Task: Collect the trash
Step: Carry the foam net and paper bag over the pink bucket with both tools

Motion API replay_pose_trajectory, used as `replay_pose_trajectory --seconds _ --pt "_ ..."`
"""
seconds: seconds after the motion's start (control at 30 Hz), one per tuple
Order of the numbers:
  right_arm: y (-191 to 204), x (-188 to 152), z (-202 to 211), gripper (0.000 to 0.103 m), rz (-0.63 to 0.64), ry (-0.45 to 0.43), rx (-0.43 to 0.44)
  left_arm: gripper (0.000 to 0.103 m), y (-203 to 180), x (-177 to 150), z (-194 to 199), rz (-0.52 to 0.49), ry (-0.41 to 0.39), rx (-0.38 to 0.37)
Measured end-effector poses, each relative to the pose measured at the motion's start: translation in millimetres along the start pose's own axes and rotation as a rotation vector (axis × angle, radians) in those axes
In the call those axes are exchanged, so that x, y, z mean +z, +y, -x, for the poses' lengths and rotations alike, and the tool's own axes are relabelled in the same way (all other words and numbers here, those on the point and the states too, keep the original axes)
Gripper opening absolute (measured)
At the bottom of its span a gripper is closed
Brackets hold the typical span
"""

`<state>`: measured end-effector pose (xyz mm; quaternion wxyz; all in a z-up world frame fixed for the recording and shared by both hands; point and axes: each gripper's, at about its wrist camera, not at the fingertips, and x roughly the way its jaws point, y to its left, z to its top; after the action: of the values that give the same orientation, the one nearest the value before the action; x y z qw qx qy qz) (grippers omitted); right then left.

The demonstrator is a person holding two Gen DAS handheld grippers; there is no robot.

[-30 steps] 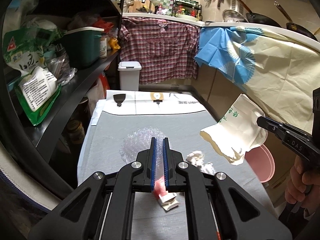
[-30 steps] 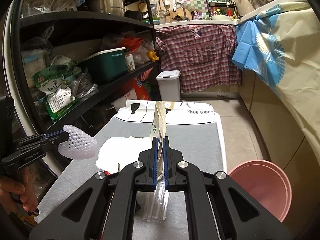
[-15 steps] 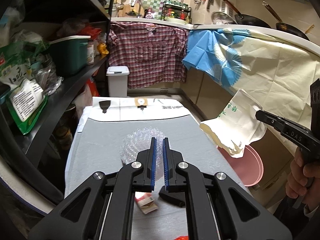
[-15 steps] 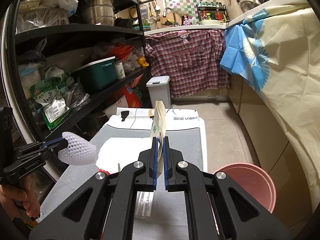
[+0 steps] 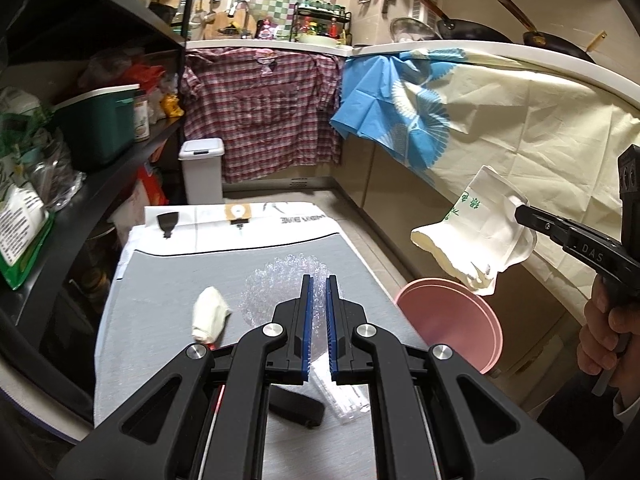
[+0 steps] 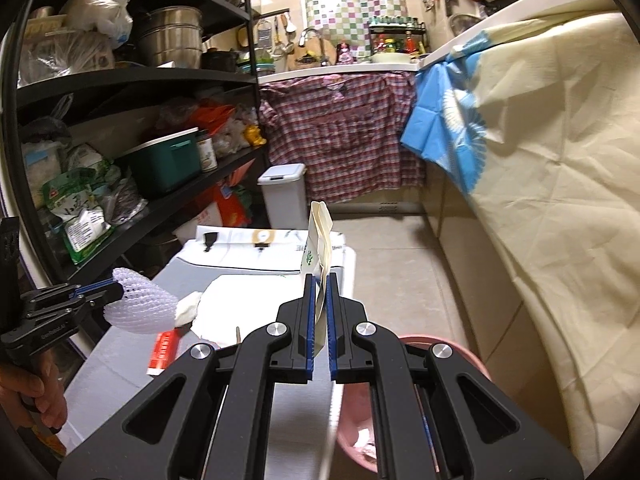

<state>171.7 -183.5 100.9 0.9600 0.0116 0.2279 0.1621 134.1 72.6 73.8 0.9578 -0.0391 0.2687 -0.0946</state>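
Observation:
My left gripper (image 5: pixel 317 280) is shut on a white foam fruit net (image 5: pixel 280 292), held above the grey table (image 5: pixel 160 280); the net also shows in the right wrist view (image 6: pixel 140 308). My right gripper (image 6: pixel 317 280) is shut on a torn cream paper bag with green print (image 6: pixel 318 240), held in the air to the right of the table, above the pink bin (image 5: pixel 452 320). The bag also shows in the left wrist view (image 5: pixel 476 236). On the table lie a crumpled white tissue (image 5: pixel 208 314), a clear plastic wrapper (image 5: pixel 344 392), a black object (image 5: pixel 296 408) and a red packet (image 6: pixel 164 350).
A black shelf rack (image 6: pixel 132 80) full of goods stands along the left. A white lidded bin (image 5: pixel 202 172) stands beyond the table's far end. Cloth-draped counters (image 5: pixel 500 120) run along the right. White printed bags (image 5: pixel 240 216) cover the table's far end.
Both grippers have moved to the right with their loads. The paper bag now hangs over the pink bin. The tissue and clear wrapper have come into the left view.

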Motion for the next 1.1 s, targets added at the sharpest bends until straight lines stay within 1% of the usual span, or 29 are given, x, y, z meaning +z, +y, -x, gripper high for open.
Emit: replay_pose_trajectory --seconds 0.27,0.43,0.83,1.1 --pt "-39 -9 10 0.005 -0.04 -0.026 -0.078 0.006 -26 10 -11 -0.01 -0.009 -0.028" --pt "-61 -17 9 0.005 -0.074 -0.024 -0.122 0.006 -45 15 -21 -0.02 -0.007 -0.045" --pt "-98 -36 4 0.005 -0.107 0.0 -0.194 0.006 -93 15 -50 -0.065 0.027 -0.098" --pt "-112 -45 -3 0.005 -0.113 0.027 -0.23 0.006 -120 13 -77 -0.082 0.055 -0.126"
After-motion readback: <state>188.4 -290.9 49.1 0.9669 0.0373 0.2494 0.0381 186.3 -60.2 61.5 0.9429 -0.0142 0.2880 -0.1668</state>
